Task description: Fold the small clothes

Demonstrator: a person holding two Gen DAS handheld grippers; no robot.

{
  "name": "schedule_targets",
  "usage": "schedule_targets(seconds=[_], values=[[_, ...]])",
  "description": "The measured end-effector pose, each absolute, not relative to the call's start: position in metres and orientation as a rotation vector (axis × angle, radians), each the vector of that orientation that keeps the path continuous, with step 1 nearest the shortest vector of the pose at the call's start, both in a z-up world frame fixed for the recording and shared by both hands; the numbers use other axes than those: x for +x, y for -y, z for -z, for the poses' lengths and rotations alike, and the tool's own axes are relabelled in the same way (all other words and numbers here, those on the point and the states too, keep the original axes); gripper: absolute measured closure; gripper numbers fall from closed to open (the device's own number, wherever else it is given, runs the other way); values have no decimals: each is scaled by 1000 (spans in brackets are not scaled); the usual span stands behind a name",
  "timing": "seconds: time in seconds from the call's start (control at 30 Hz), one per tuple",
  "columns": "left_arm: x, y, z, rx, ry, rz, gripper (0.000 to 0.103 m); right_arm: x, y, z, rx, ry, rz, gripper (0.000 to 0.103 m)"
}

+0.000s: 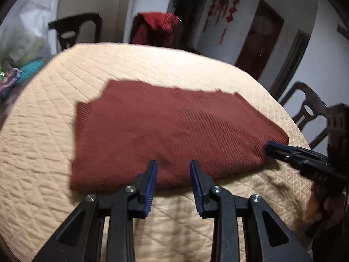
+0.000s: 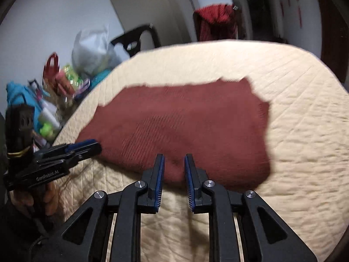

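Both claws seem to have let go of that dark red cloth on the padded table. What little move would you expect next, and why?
Probably another fold: both grippers, left and right, are open at the near edge of the red cloth, which already lies doubled, its rounded fold nearest. I'd move them sideways to one short end.

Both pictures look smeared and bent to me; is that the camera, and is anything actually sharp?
Left wrist view: the fisheye bows the table's edge, the dark red garment is motion-smeared, only the left gripper is crisp. Right wrist view: same curving, the clutter beside the table is blurred, the right gripper stays sharp. Lighting in both is dim and soft, without glare.
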State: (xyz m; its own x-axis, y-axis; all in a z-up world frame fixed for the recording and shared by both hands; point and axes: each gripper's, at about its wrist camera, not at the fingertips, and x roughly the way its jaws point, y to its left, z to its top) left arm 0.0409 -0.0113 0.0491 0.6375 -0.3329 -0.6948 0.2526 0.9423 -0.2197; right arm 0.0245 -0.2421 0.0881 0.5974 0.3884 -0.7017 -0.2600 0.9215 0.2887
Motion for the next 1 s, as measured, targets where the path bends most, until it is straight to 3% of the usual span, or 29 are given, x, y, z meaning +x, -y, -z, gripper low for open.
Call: schedule_targets(seconds=[0.5,0.63,0.7,1.0], values=[[42,-54,-35,-284,-828,202,70,20,305,-75,323,-864,-213,82],[24,-66,-31,-349,-837,192,70,-6,319,-79,419,-843,-225,68],[19,-73,-26,-392,-862,185,66,-14,325,-70,501,-874,-244,61],[39,-93,-10,-686,-870,192,52,-1,330,-49,746,-917,-304,59]])
